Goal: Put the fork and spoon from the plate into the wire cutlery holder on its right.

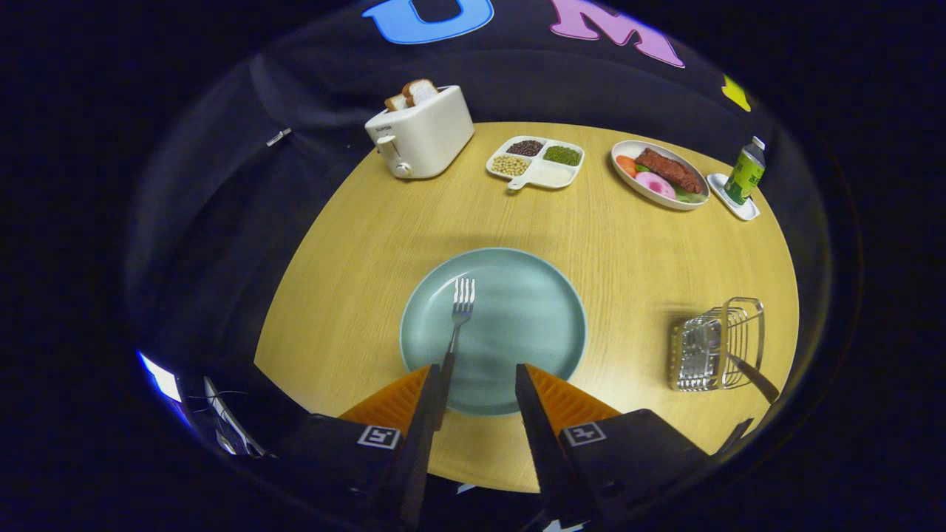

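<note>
A pale green plate point(550, 310) lies on the round wooden table just ahead of my fingers. On its left half rests a fork point(459, 316), tines pointing away and its dark handle running back along the inner side of my left finger. My gripper point(476, 369) is open over the plate's near rim, with nothing pressed between the fingers. To the right of the plate stands the wire cutlery holder point(717, 343). A spoon point(752, 377) sits in it, its dark handle sticking out toward the near right.
At the far side of the table stand a white toaster point(421, 133) with bread, a divided dish point(536, 162) of beans, an oval plate of food point(660, 176) and a green bottle point(745, 174) on a white coaster. The table's edge curves close behind the holder.
</note>
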`<state>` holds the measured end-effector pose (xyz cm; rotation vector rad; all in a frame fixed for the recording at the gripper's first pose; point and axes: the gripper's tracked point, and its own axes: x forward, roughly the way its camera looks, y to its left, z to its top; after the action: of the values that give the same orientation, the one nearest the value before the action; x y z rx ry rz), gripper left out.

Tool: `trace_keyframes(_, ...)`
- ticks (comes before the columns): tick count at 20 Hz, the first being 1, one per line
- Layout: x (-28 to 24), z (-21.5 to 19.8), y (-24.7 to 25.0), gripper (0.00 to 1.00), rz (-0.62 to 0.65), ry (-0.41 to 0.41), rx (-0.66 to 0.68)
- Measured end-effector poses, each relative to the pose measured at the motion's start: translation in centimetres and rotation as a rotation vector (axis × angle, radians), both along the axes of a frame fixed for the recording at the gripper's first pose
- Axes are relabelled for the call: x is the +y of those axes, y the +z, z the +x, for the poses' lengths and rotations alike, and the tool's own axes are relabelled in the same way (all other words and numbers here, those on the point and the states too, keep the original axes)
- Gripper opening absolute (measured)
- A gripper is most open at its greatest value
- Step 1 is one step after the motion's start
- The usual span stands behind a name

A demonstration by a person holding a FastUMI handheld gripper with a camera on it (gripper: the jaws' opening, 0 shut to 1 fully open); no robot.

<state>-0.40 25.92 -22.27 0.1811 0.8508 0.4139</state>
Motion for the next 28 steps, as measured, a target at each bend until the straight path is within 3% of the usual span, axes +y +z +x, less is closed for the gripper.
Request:
trace_keyframes(4,2.5,1.1,-2.8,0.69,-0.033,-0.001,0.056)
trace_keyframes(13,4.0,2.5,-7.3,0.68,-0.110,-0.008,0.160)
trace_keyframes(15,4.2,2.5,-8.0,0.58,-0.124,-0.002,0.178)
trace_keyframes(18,3.8,2.7,-8.5,0.12,-0.168,0.026,0.194)
trace_keyframes(20,4.2,2.7,-8.2,0.10,-0.148,0.079,0.191)
trace_keyframes(24,3.2,2.6,-5.7,0.10,-0.063,0.082,0.176)
trace_keyframes(28,-1.3,1.7,-2.0,0.10,-0.049,0.138,0.154)
